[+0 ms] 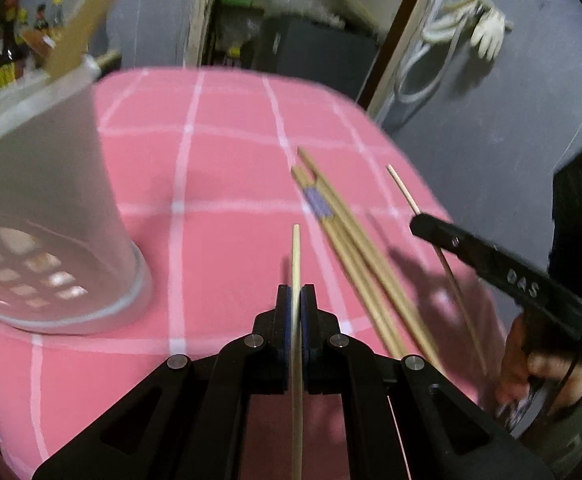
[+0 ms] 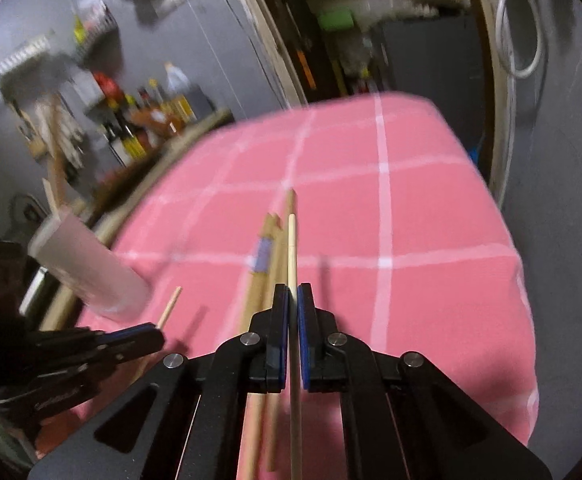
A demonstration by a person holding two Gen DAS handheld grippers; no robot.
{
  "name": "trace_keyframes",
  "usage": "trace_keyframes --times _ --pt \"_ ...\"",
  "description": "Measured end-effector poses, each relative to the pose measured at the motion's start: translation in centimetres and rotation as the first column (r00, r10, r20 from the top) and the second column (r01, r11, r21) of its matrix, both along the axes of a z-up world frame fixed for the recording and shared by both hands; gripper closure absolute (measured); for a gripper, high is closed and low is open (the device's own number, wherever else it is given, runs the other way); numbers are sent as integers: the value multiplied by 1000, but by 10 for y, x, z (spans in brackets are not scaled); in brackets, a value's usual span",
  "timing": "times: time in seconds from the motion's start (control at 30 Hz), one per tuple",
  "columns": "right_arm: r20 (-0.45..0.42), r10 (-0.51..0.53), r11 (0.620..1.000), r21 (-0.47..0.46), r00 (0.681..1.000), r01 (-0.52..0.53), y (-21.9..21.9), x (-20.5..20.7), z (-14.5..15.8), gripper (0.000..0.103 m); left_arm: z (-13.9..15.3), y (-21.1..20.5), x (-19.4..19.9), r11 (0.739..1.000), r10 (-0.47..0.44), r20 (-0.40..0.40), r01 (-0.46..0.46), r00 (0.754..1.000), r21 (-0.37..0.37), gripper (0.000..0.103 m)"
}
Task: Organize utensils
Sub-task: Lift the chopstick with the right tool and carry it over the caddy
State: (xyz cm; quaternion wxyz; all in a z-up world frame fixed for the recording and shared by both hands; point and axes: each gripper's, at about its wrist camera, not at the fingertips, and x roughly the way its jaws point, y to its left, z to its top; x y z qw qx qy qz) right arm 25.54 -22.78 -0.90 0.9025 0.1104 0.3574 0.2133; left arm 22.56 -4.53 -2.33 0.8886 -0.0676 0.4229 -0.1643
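My left gripper (image 1: 295, 292) is shut on a thin wooden chopstick (image 1: 295, 248) that points forward over the pink checked tablecloth (image 1: 219, 168). To its left stands a frosted holder cup (image 1: 51, 220) with a wooden utensil (image 1: 79, 28) sticking out of it. A bundle of chopsticks (image 1: 347, 248) tied with a purple band lies on the cloth to the right. My right gripper (image 2: 293, 290) is shut on another thin chopstick (image 2: 291, 248), just above the bundle (image 2: 267, 272). The right gripper (image 1: 417, 222) also appears in the left wrist view, and the left gripper (image 2: 157, 332) in the right wrist view.
Bottles (image 2: 147, 120) crowd a shelf behind the cup (image 2: 87, 268). A pale glove (image 1: 491, 36) and cables hang on the grey wall at the right. The cloth's right edge (image 2: 519, 280) drops off close to the bundle. A hand (image 1: 531, 364) holds the right gripper's handle.
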Motion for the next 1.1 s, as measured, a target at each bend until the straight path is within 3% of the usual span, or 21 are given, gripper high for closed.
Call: trace_keyframes --times 0.2,0.47,0.7,0.97,1.1 --pt "232 -38 988 155 972 1 10 -36 30 100 36 15 -25 997 66 210 -55 976 -54 100" --pt "465 -48 981 190 884 -46 58 -55 62 100 87 43 -42 989 138 397 -104 908 -105 100" --pt "569 -42 948 282 821 -147 104 -40 98 100 124 95 -41 969 245 490 -199 837 -145 100" --pt "627 -45 914 340 778 -221 153 -9 124 100 148 183 -25 915 404 547 -334 733 -227 100" --pt "676 -68 918 331 734 -220 166 -4 126 100 149 215 -11 886 462 562 -387 686 -256 100"
